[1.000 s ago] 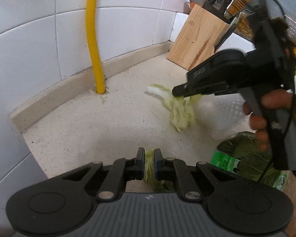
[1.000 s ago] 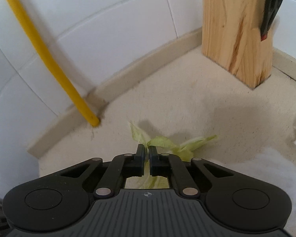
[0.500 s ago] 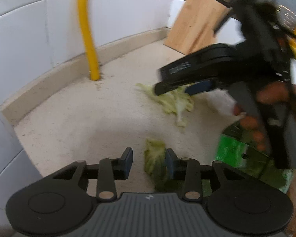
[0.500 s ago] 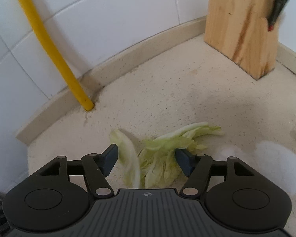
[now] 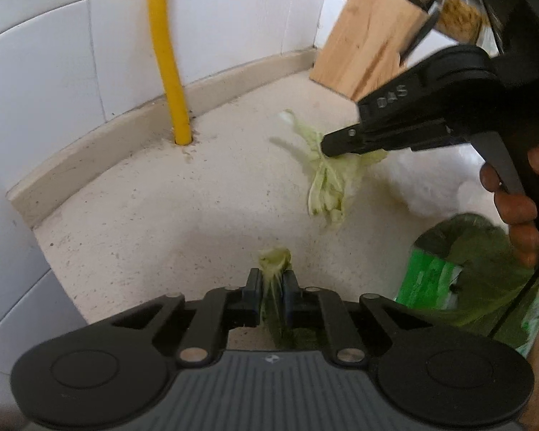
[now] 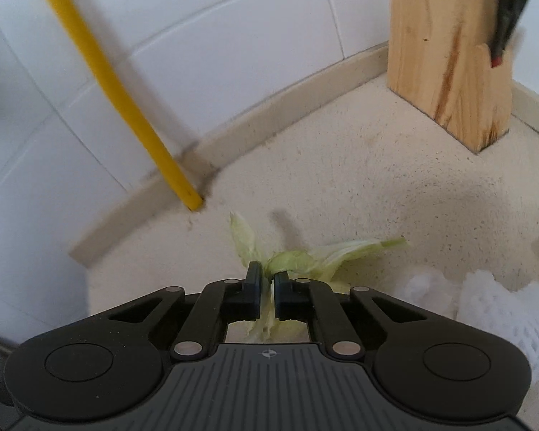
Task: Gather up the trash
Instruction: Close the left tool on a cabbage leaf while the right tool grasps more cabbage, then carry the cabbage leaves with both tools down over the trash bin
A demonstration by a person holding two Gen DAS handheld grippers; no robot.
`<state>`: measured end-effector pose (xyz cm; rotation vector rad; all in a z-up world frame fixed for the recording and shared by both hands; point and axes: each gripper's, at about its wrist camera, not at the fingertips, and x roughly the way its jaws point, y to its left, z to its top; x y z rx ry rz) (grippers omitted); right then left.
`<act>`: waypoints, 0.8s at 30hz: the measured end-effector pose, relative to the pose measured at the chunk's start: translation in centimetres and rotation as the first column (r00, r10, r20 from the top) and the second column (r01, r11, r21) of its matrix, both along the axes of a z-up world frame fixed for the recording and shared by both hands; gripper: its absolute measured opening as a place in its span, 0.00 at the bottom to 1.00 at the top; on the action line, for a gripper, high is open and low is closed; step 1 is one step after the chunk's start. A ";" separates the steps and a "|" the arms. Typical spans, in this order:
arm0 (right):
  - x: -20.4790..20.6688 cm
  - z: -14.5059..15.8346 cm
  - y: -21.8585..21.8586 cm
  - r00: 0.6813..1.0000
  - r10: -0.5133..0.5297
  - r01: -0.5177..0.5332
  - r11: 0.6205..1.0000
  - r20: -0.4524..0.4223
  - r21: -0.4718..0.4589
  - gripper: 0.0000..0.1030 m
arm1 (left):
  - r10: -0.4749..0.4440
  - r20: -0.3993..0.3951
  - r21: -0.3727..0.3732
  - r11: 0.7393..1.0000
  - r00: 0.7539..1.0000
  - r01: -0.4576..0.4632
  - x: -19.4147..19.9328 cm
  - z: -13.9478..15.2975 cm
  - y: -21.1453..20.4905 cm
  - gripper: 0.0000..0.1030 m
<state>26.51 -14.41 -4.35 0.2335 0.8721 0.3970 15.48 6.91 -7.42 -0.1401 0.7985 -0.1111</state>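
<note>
Two cabbage scraps are being clamped as the jaws close, a small scrap (image 5: 273,262) near in the left gripper (image 5: 271,283) and leafy trimmings (image 6: 305,258) farther right in the right gripper (image 6: 266,287), so lifting toward the green bag (image 5: 463,273) is called for next.

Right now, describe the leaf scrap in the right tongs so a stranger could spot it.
Start at the yellow pipe entering the speckled counter by the tiled wall. Just nearer lies a splayed pale green cabbage leaf bunch, pinched by the closing right tongs. It is larger and more spread out than the small scrap in the left tongs.
</note>
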 end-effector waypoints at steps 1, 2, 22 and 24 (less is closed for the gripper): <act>-0.1 0.2 -0.2 1.000 -0.005 0.005 1.000 0.001 0.013 0.09 | 0.005 0.007 -0.005 1.000 1.000 -0.005 -0.2 0.2 0.2 0.08; -0.2 0.5 -0.4 1.000 -0.006 0.006 1.000 0.006 0.028 0.09 | 0.006 0.014 -0.011 1.000 1.000 -0.006 -0.3 0.4 0.2 0.08; -5.4 5.7 1.6 0.985 0.102 -0.128 0.975 0.140 0.184 0.09 | 0.127 0.106 -0.070 0.990 0.986 -0.120 -4.5 3.5 4.2 0.08; -6.0 6.0 2.2 0.981 0.125 -0.152 0.971 0.147 0.185 0.09 | 0.144 0.108 -0.072 0.988 0.984 -0.137 -5.2 3.5 4.7 0.08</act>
